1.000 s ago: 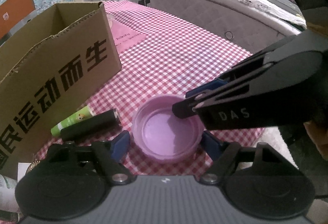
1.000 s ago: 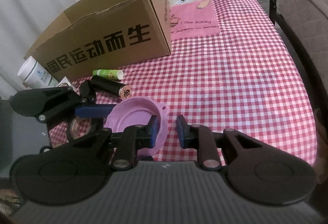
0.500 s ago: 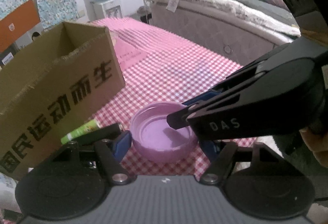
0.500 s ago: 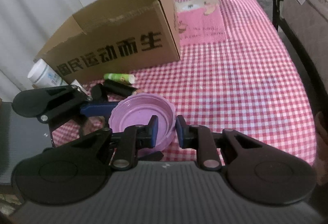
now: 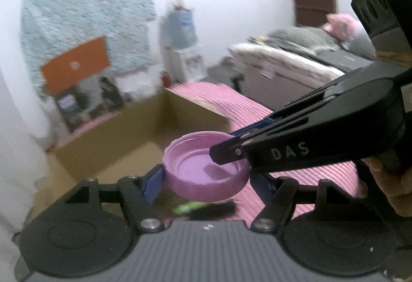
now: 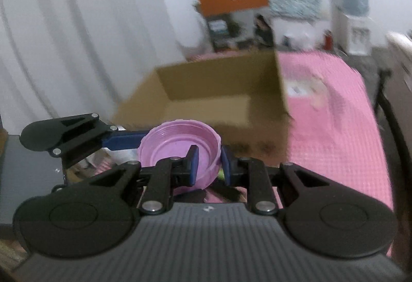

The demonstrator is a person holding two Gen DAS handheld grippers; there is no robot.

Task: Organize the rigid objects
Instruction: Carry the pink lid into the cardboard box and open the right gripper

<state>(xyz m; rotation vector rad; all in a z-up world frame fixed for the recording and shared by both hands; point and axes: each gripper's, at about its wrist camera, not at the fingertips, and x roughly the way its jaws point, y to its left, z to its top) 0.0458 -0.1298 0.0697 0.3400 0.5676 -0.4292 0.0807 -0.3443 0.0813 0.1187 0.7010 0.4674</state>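
Status: I hold pink lid (image 5: 206, 171) off bench (image 6: 334, 114), in air just short of open cardboard box (image 6: 219, 91).
Left tool (image 5: 206, 179): jaws clamp lid across outer wall, both sides.
Right tool (image 6: 208, 164): jaws nearly together, pinching lid rim, one pad inside, one outside.
Box interior, visible part: nothing inside.
Done, by my judgement: pickup only.
Left: carry lid over box, release. Green tube (image 5: 189, 207) and dark cylinder (image 5: 219, 208) remain on bench below, blurred.

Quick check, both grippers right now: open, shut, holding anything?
Left gripper: closed across the purple lid, gripping its outer sides.
Right gripper: shut on the same lid's rim, one finger inside, one outside.
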